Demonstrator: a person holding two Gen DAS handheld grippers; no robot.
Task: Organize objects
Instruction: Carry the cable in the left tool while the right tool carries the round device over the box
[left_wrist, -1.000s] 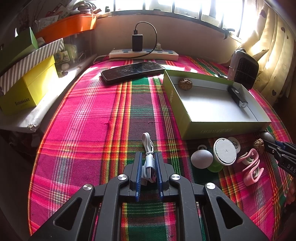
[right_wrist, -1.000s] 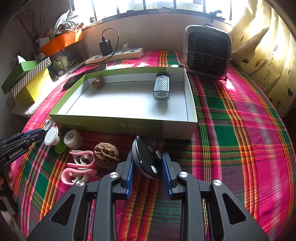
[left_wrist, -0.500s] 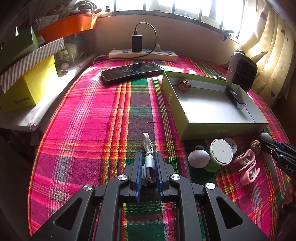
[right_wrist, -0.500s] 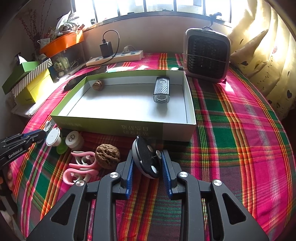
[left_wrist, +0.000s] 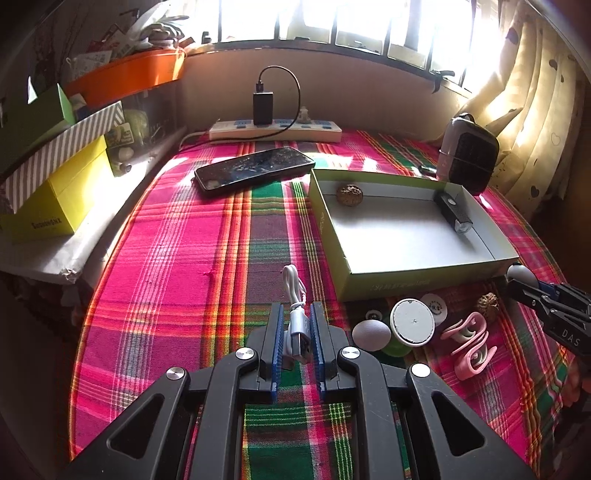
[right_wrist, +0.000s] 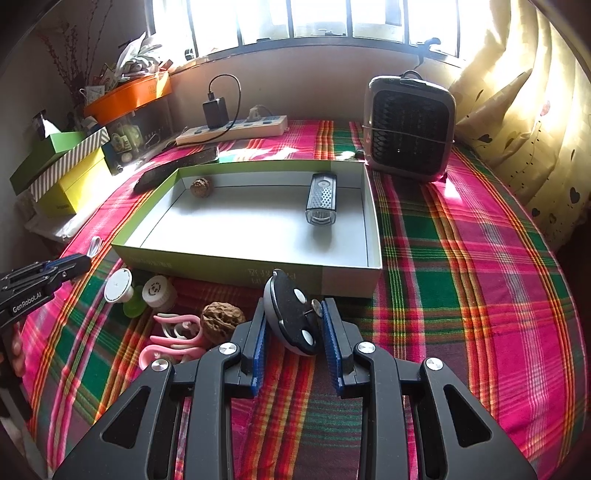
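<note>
My left gripper (left_wrist: 295, 310) is shut on a bundled white USB cable (left_wrist: 291, 280), low over the plaid cloth to the left of the green box (left_wrist: 413, 284). My right gripper (right_wrist: 295, 306) is shut on a black oval fob with white dots (right_wrist: 284, 295), just in front of the box's front wall (right_wrist: 207, 264). Inside the box lie a walnut (right_wrist: 201, 187) and a black bike light (right_wrist: 321, 201). Loose in front of the box are a second walnut (right_wrist: 222, 321), pink clips (right_wrist: 173, 336), round white caps (left_wrist: 412, 326) and a grey egg shape (left_wrist: 371, 334).
A phone (left_wrist: 255, 168) and a power strip with a charger (left_wrist: 275, 131) lie at the back. A small fan heater (right_wrist: 410, 125) stands behind the box at the right. Stacked cartons (left_wrist: 55, 192) line the left edge. Bare cloth stretches at the right (right_wrist: 480, 258).
</note>
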